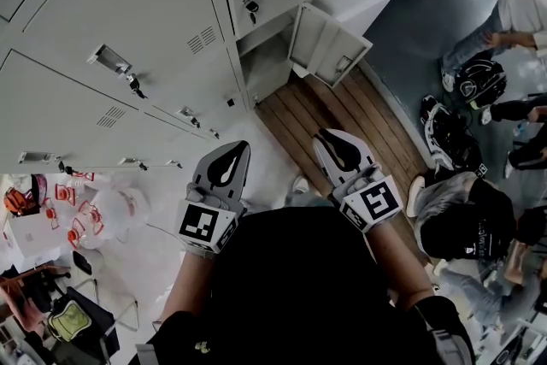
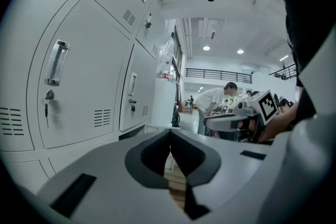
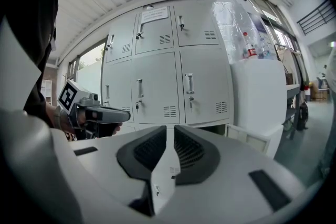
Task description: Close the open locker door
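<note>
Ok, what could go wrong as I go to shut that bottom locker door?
The open door sits low, well ahead of the left tool and right tool; stooping could bump the people seated close on your right. A hard push may bounce it back open. Keys hanging above could snag.

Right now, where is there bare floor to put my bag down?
The wooden floor by the open locker door, beside the lockers, is bare. It's crowded on the right with seated people and helmets, and at lower left with plastic bags.
</note>
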`<state>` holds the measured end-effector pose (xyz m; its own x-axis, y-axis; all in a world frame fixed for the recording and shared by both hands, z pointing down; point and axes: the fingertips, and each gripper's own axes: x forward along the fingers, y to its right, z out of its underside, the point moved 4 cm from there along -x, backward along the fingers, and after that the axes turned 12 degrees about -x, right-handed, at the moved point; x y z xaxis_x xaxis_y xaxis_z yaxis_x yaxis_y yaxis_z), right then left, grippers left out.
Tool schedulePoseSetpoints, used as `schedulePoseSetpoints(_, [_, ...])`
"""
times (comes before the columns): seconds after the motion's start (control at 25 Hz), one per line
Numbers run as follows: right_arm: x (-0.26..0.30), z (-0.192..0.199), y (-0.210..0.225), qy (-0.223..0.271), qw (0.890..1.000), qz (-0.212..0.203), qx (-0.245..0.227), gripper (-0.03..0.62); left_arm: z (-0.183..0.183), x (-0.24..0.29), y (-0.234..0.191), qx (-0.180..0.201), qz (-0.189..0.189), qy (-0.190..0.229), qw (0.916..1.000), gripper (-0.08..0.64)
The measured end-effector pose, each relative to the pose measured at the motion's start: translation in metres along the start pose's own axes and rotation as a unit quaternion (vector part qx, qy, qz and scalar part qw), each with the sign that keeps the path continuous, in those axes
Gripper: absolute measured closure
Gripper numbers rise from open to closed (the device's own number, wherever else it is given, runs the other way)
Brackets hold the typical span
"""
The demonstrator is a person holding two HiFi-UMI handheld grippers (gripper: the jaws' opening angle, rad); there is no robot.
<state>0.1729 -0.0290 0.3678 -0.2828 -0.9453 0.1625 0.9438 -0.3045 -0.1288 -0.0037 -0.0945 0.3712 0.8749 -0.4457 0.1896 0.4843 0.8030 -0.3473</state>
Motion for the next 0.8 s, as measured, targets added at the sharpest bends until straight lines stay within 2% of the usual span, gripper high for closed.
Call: schedulePoseSetpoints(0.8, [0.012, 0.003, -0.010, -0.004, 1.000, -0.006, 0.001, 0.529, 0.004, -0.010, -0.009, -0.004, -0.009, -0.002, 1.0000, 0.538])
